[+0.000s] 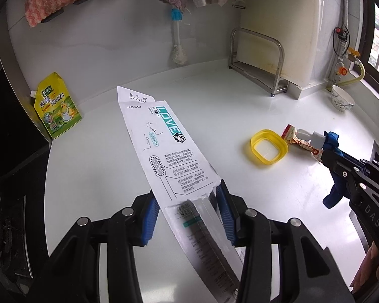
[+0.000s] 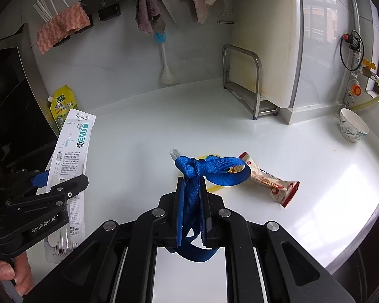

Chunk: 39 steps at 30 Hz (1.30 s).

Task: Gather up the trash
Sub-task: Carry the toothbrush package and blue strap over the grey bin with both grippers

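My left gripper (image 1: 189, 202) is shut on a long white toothbrush package (image 1: 164, 146) printed "LOVE", held above the white counter (image 1: 227, 106) and sticking out ahead. The right wrist view shows that gripper (image 2: 60, 180) and the package (image 2: 70, 149) at the left. My right gripper (image 2: 192, 184) is shut on a knotted blue ribbon (image 2: 224, 171) with a small white piece at its tip. In the left wrist view the right gripper (image 1: 327, 151) and the ribbon (image 1: 331, 137) hang at the right. A snack wrapper (image 2: 270, 179) and a yellow ring lid (image 1: 269, 147) lie on the counter beneath, the lid mostly hidden in the right wrist view.
A yellow seasoning pouch (image 1: 58, 108) leans at the back left beside a black stove (image 1: 10, 217). A metal rack (image 1: 260, 63) and a white board stand at the back. A patterned bowl (image 2: 352, 126) sits far right. Cloths and a bottle brush (image 1: 176, 38) hang on the wall.
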Each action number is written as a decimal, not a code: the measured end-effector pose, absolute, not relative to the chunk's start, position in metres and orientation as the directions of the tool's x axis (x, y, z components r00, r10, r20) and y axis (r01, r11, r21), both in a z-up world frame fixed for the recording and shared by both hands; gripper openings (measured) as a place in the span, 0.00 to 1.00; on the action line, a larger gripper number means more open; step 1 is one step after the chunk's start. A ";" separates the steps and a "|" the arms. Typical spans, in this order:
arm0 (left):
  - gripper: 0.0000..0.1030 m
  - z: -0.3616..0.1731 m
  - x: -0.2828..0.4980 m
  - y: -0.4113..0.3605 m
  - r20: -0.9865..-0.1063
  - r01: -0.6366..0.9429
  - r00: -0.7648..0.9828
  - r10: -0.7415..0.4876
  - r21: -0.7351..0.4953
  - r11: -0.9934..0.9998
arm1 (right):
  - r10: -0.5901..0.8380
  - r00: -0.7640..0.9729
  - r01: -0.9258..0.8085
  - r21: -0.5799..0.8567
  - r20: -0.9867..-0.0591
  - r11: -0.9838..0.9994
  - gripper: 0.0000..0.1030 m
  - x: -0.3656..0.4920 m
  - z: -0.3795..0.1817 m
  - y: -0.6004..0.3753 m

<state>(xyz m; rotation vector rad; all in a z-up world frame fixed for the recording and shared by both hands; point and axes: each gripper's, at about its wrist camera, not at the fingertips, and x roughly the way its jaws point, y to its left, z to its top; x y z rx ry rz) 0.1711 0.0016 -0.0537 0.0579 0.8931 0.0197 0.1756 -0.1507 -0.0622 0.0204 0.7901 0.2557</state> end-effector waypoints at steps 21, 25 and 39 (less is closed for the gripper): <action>0.41 -0.041 0.009 -0.053 -0.755 0.238 0.639 -0.147 0.013 0.971 | 0.156 0.687 -0.074 0.146 -0.709 0.987 0.10 -0.008 -0.055 -0.199; 0.41 -0.046 -0.017 -0.068 -0.756 0.291 0.628 -0.183 0.010 0.957 | 0.140 0.686 -0.048 0.147 -0.714 0.988 0.10 -0.038 -0.060 -0.211; 0.41 -0.099 -0.075 -0.115 -0.846 0.538 0.436 -0.306 -0.028 0.843 | 0.125 0.609 0.048 0.193 -0.784 0.980 0.10 -0.112 -0.110 -0.240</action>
